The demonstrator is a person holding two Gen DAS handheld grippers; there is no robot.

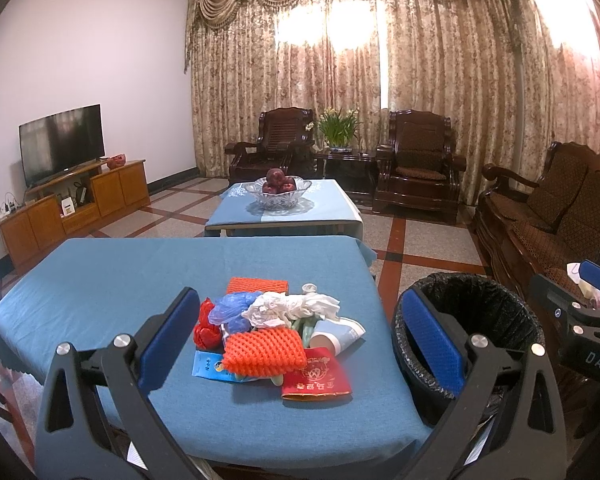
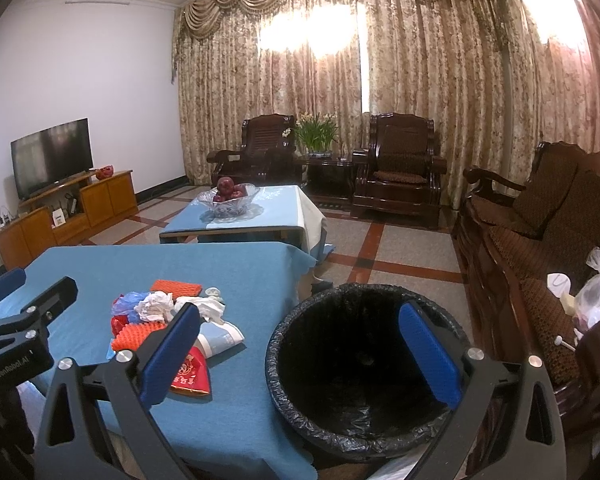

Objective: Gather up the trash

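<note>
My left wrist camera looks forward and slightly down over the blue-clothed table, close above the trash pile. My right wrist camera sits further right, close over the lined bin. Both share table, pile, bin and the curtained far wall.

Trash pile heaped on the blue tabletop, ahead of and between the left tongs. Contents: two orange foam nets, crumpled white tissue, blue plastic bag, red bag, tipped paper cup, red envelope, possibly a blue sachet beneath. Black-lined trash bin, open and upright, sits framed between the right tongs, just beside the tabletop edge.
</note>
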